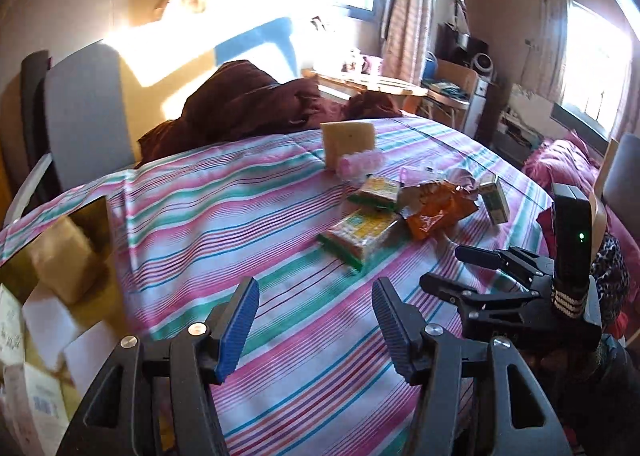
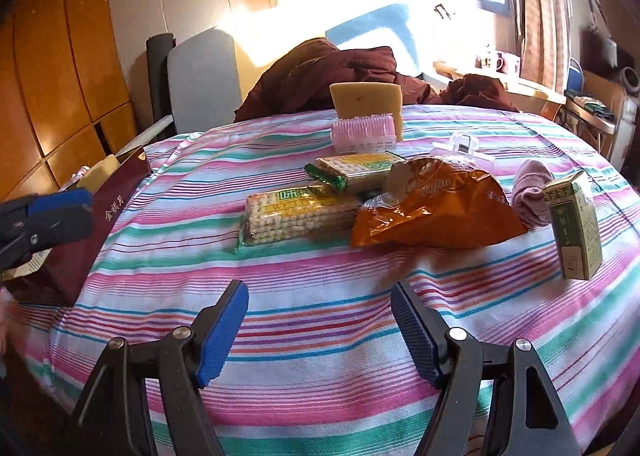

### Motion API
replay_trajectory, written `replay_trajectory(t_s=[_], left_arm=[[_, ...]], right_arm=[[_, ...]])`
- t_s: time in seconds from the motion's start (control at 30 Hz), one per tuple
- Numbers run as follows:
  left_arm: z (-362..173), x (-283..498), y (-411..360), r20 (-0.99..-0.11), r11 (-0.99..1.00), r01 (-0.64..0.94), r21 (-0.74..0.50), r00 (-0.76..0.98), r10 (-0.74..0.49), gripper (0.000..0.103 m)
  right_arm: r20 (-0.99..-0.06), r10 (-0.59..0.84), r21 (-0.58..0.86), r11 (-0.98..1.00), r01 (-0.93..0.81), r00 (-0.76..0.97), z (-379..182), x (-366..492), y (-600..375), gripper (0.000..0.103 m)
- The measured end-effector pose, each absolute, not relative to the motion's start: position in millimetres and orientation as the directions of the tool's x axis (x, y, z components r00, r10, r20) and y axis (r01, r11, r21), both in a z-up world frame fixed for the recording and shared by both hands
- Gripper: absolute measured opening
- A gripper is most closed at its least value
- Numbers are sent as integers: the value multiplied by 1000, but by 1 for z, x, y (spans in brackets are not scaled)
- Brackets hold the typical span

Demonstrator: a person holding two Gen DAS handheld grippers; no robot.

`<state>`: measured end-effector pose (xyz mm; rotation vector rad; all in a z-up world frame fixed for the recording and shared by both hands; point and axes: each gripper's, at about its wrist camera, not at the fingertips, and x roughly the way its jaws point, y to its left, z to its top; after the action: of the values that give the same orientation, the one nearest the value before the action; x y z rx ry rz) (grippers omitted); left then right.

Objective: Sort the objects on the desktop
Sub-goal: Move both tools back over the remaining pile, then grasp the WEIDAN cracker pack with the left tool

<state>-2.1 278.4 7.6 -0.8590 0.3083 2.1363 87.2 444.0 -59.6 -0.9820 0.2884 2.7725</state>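
On the striped tablecloth (image 2: 280, 296) sits the clutter: two cracker packs, the near cracker pack (image 2: 296, 214) touching an orange snack bag (image 2: 436, 208), the far cracker pack (image 2: 356, 170) behind it. A green carton (image 2: 576, 224) stands upright at the right, a pink brush (image 2: 364, 134) leans against a yellow sponge (image 2: 366, 98) at the back. Right gripper (image 2: 320, 330) hovers low, jaws spread wide, empty. Left gripper (image 1: 316, 322) is likewise gaping over bare cloth, beside a maroon box (image 2: 92, 216) at the table's left edge.

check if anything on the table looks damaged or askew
The orange snack bag looks torn open and crumpled, lying against the nearer cracker pack. The small green carton at the right stands tilted. Nothing looks spilled.
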Motion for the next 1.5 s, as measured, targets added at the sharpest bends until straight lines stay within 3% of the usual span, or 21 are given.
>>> replay_trajectory(t_s=[0.63, 1.27, 1.5], left_arm=[[-41, -46, 398, -816, -487, -873, 17, -294, 498, 60], [-56, -60, 428, -848, -399, -914, 69, -265, 460, 64], [-56, -54, 420, -842, -441, -895, 66, -287, 457, 58]], right_arm=[[-545, 40, 206, -962, -180, -837, -77, 100, 456, 84], [-513, -16, 264, -954, -140, -858, -79, 100, 460, 89], [-516, -14, 260, -955, -141, -856, -79, 100, 460, 89]])
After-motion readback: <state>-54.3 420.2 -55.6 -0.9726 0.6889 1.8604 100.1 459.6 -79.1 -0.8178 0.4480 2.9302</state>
